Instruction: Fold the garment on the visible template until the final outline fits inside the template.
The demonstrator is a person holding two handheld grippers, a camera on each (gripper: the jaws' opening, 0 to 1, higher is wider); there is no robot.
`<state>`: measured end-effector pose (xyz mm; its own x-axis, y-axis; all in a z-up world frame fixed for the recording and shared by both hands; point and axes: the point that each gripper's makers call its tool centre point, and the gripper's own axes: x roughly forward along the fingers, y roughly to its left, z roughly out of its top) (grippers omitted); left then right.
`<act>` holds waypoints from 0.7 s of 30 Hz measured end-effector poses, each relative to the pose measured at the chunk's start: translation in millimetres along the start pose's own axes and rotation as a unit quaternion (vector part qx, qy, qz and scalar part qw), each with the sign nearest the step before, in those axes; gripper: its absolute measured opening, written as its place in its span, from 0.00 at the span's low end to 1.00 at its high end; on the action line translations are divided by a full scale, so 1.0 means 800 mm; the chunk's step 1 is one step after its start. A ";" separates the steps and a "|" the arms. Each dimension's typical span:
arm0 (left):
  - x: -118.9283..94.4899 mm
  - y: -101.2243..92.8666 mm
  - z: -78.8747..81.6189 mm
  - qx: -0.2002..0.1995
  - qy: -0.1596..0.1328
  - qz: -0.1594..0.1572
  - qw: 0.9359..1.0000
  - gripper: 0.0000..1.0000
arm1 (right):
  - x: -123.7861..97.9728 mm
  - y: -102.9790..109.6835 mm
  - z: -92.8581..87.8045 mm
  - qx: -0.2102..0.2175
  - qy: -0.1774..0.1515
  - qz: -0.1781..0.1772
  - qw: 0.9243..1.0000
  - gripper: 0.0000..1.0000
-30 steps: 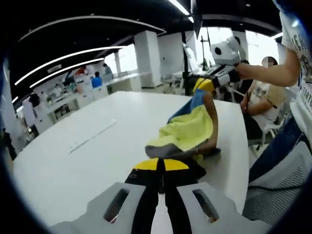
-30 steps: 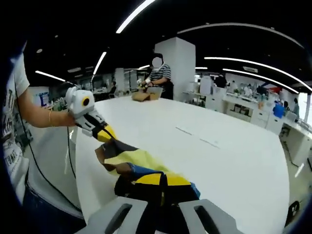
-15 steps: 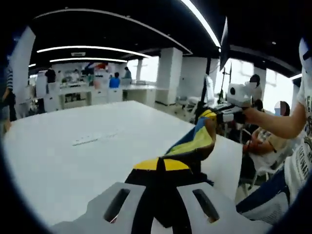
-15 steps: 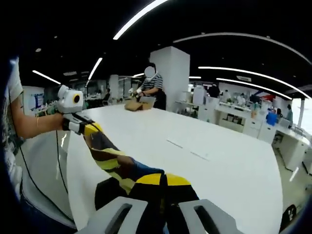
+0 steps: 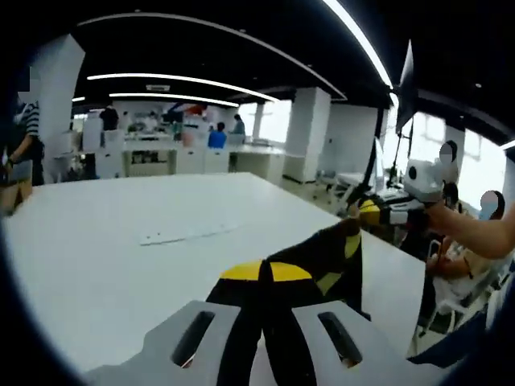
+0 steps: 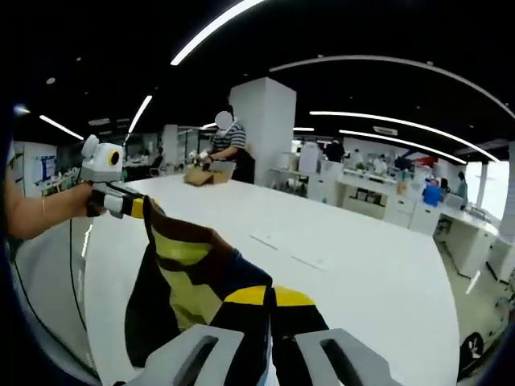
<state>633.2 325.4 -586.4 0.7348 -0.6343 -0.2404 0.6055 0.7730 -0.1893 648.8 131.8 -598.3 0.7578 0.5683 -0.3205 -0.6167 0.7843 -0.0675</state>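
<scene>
**Garment lifted clear and stretched between both grippers**

In the left gripper view, the left gripper [image 5: 265, 277] has its jaws closed on one edge of the garment [image 5: 326, 253], which runs forward and to the right from its tips to the right gripper [image 5: 372, 213], held by a person's hand [image 5: 451, 221]. A second ago the cloth still lay heaped on the white table [image 5: 121, 257] ahead of the jaws; now it is taut and off the surface.

In the right gripper view, the right gripper [image 6: 269, 301] is likewise clamped on the garment [image 6: 181, 269], which hangs as a dark and yellow sheet to the left of its jaws and rises to the left gripper [image 6: 133, 207]. Earlier it was a bunched strip; now it has spread wider. Ahead lies the white table [image 6: 362, 273], with pale template strips [image 6: 294, 251] on it, well beyond the cloth.
</scene>
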 end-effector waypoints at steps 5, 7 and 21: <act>0.023 0.014 0.004 -0.009 0.005 0.026 1.000 0.00 | 0.021 -0.022 0.002 0.010 -0.004 -0.025 1.000 0.00; 0.034 0.019 0.004 -0.008 0.005 0.032 0.999 0.00 | 0.032 -0.034 0.000 0.020 -0.001 -0.039 0.999 0.00; 0.120 0.101 -0.014 -0.032 0.008 0.127 0.991 0.00 | 0.125 -0.090 -0.026 0.023 0.022 -0.090 0.995 0.00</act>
<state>749.1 326.7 -635.4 0.8561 -0.4194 -0.3020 0.3809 0.9070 -0.1799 764.8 127.0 -645.1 0.8443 0.4065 -0.3492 -0.4602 0.8838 -0.0839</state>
